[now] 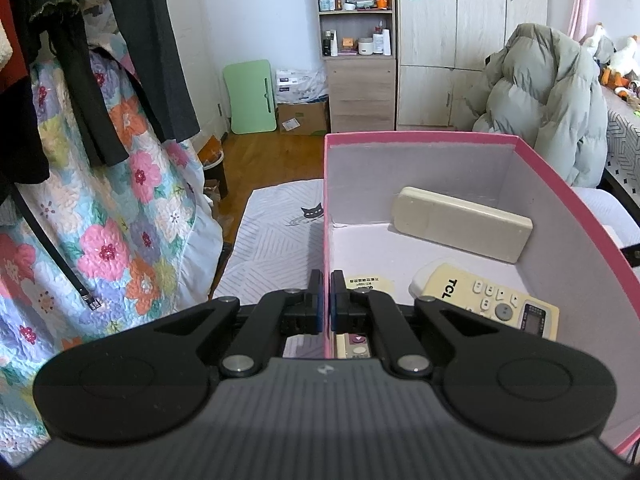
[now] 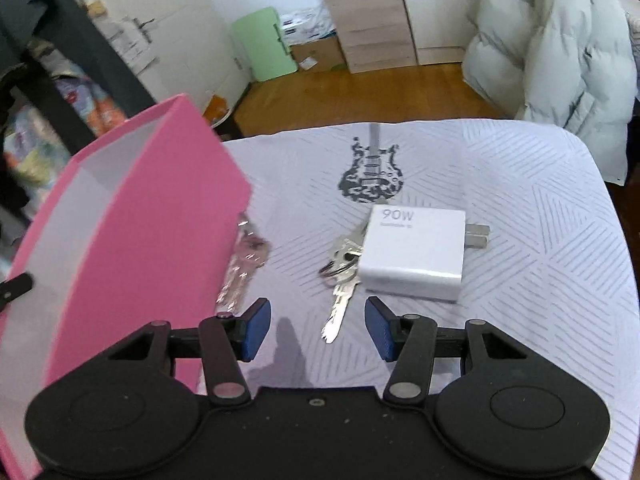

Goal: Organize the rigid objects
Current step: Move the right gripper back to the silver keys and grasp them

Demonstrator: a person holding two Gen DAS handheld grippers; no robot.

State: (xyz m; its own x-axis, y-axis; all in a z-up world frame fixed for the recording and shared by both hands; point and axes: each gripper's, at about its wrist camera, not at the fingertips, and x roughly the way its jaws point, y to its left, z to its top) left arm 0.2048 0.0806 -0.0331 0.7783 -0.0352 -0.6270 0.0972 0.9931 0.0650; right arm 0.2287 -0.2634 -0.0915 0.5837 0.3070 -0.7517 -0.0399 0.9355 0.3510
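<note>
- Nearest to the right wrist camera is the right gripper (image 2: pixel 318 330), fingers (image 2: pixel 256 330) standing apart with nothing between them, hanging just above the surface (image 2: pixel 540 280) and tilted down at it.
- Just past the fingertips lies a bunch of keys (image 2: pixel 340 280) on a ring, the longest key pointing back at the gap between the fingers. I'd guess they're light, hard and kinda slippery: flat metal on a cloth cover, so pinching one blade by its edges or going for the bunched part at the ring looks like the better bet.
- Touching the keys on the right is a white charger (image 2: pixel 414 254) marked 90W, prongs facing right. It looks stiff and chunky with smooth plastic sides; across its two flat side faces seems the easy grip, not the prongs.
- Something shiny and crinkly (image 2: pixel 244 264) sits tucked against the box wall, too blurry to name.
- Over on the left, the pink box (image 2: pixel 160 220) sits beside all this. The left gripper (image 1: pixel 327 300) has its fingers clamped together on the box's near left wall, angled down, likely steadying it.
- Inside the box already: a TCL remote (image 1: pixel 488 300) near the front and a cream remote (image 1: pixel 460 222) propped against the far side.
</note>
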